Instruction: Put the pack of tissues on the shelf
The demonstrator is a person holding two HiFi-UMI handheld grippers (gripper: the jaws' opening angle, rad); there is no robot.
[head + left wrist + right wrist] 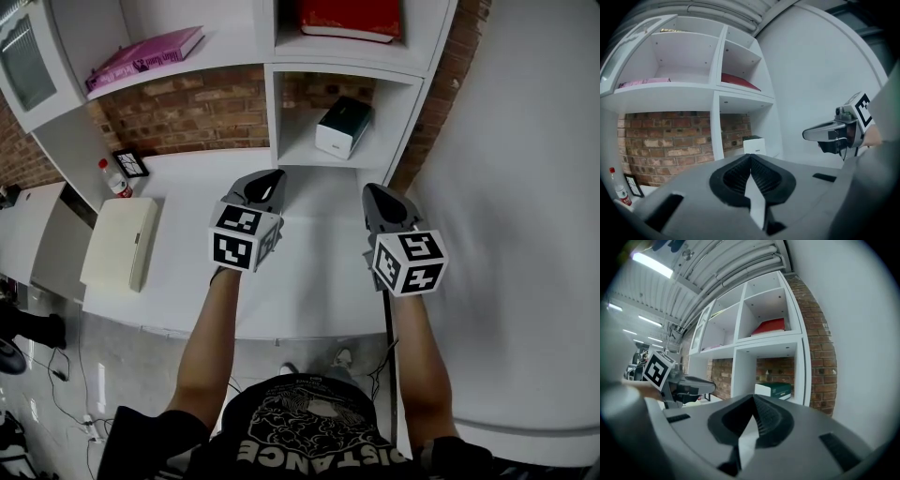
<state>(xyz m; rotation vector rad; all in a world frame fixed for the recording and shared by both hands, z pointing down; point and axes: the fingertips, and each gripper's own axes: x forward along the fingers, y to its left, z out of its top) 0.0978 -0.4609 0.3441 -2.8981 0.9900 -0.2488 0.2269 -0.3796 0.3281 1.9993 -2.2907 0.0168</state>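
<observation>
The pack of tissues, a white box with a dark green top, is seen lying in the lower right compartment of the white shelf unit, and it is touched by nothing. The shelf unit is set against a red brick wall, and the white bench is spread out directly below it. Both tools are held over the bench, in front of the shelf unit and well apart from the pack.

The left hand-held gripper is pointed toward the shelf unit's central upright. Its jaws are clenched tip to tip and nothing is held between them. The right hand-held gripper is held below the compartment with the pack. Its jaws are likewise pressed together, with nothing gripped. In each gripper view the pack is seen beyond the closed tips, inside the shelf unit.

A flat pink book is laid on the upper left board of the shelf unit, and a red book is kept in the compartment directly above the pack. At the lower left corner of the shelf unit, a clear plastic bottle with a red cap and a small black-framed picture are stood on the bench. A flat cream rectangular case is laid further out from the shelf unit on the same side
</observation>
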